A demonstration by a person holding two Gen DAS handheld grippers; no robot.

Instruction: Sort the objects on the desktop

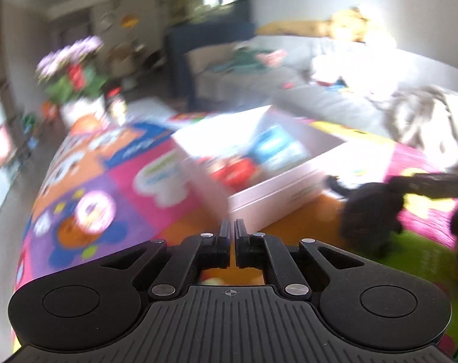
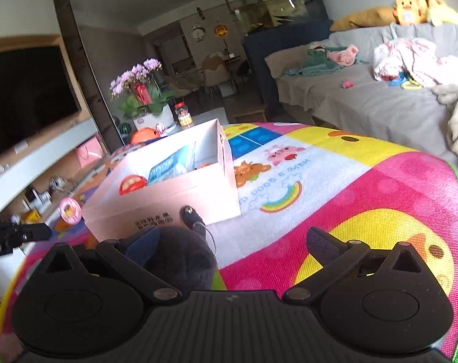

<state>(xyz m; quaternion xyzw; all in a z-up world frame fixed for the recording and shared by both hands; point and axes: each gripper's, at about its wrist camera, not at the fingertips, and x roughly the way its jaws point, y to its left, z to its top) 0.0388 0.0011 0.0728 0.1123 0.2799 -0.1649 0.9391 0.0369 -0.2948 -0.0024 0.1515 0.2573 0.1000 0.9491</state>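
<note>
A pink open box (image 2: 168,199) stands on the colourful play mat (image 2: 335,187) and holds a blue-and-white packet (image 2: 171,166) and a red toy (image 2: 132,185). In the blurred left wrist view the box (image 1: 277,187) lies just ahead. My left gripper (image 1: 232,230) is shut and empty over the mat. My right gripper (image 2: 232,240) is open. A dark plush toy (image 2: 183,260) with a black cord end (image 2: 191,214) lies against its left finger (image 2: 141,242), in front of the box. The plush also shows in the left wrist view (image 1: 371,211), to the right.
A round pink toy (image 2: 69,208) lies on the mat left of the box. A potted orchid (image 2: 141,90), a jar (image 2: 183,114) and an orange ball (image 2: 144,134) stand behind. A grey sofa (image 2: 365,103) with clothes and plush toys lies to the right, a television (image 2: 26,96) to the left.
</note>
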